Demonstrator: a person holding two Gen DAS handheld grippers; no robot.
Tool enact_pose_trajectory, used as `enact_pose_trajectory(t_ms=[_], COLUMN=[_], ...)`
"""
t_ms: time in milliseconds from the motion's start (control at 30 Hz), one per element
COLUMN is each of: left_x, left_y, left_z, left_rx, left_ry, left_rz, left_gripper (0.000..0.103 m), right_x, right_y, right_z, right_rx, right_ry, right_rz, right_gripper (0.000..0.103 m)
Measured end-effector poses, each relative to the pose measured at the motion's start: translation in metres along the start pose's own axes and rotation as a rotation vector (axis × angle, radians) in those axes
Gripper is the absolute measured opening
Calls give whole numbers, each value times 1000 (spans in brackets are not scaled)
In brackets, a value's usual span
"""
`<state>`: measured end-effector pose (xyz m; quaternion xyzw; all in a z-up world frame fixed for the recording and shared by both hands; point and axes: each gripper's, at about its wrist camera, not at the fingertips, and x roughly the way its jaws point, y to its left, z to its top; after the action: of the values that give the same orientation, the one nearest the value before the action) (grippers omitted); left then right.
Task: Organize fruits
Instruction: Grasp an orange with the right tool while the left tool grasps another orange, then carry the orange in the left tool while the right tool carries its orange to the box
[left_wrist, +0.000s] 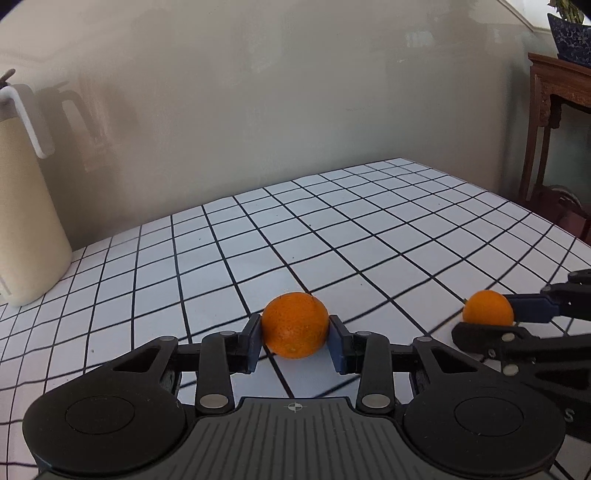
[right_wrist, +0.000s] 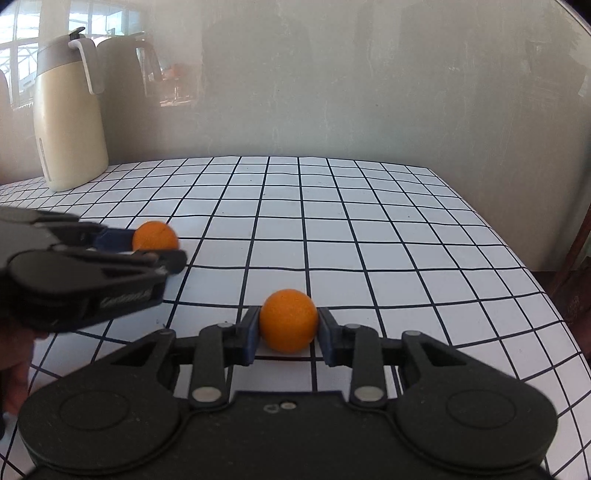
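Two oranges, one per claw: left claw (left_wrist: 295, 338) clamped on left orange (left_wrist: 295, 325), right claw (right_wrist: 288, 330) clamped on right orange (right_wrist: 288, 320), both just abv worktop (right_wrist: 369, 229); no bowl in view.

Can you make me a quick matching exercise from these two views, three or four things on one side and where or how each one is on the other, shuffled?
Column one:
1. left tool
2. right tool
3. cream thermos jug
4. wooden side table

Column two:
A. stands at the back left of the checked tablecloth, by the wall
B. shut on the orange with a crease in its peel
C. beyond the table's right edge, carrying a blue patterned pot
D. shut on the smooth orange

Pairs: 1-B, 2-D, 3-A, 4-C
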<state>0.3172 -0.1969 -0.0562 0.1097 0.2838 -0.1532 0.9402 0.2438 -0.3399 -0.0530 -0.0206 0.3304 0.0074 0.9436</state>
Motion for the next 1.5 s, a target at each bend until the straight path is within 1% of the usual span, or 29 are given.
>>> enact_pose_trajectory(t_ms=[467, 567, 633, 800, 1000, 1333, 1500], left_x=[-70, -84, -96, -134, -177, -238, -259], left_y=[15, 18, 21, 34, 48, 81, 97], left_z=[-47, -55, -59, -66, -81, -111, -124], left_rx=[-53, -65, -73, -90, -121, -184, -201], left_ry=[-16, -20, -30, -69, -95, -130, -142], left_rz=[61, 72, 82, 114, 154, 235, 277], left_gripper=[37, 37, 37, 37, 37, 37, 37], right_x=[-21, -31, -42, -72, -101, -136, -150], right_y=[16, 22, 30, 54, 87, 140, 168], right_z=[-12, -15, -15, -13, -17, -22, -24], right_rx=[-14, -14, -32, -68, -123, -201, -234], right_ry=[25, 29, 14, -47, -91, -148, -183], right_rz=[12, 31, 40, 86, 145, 265, 329], right_gripper=[23, 23, 23, 23, 23, 23, 23])
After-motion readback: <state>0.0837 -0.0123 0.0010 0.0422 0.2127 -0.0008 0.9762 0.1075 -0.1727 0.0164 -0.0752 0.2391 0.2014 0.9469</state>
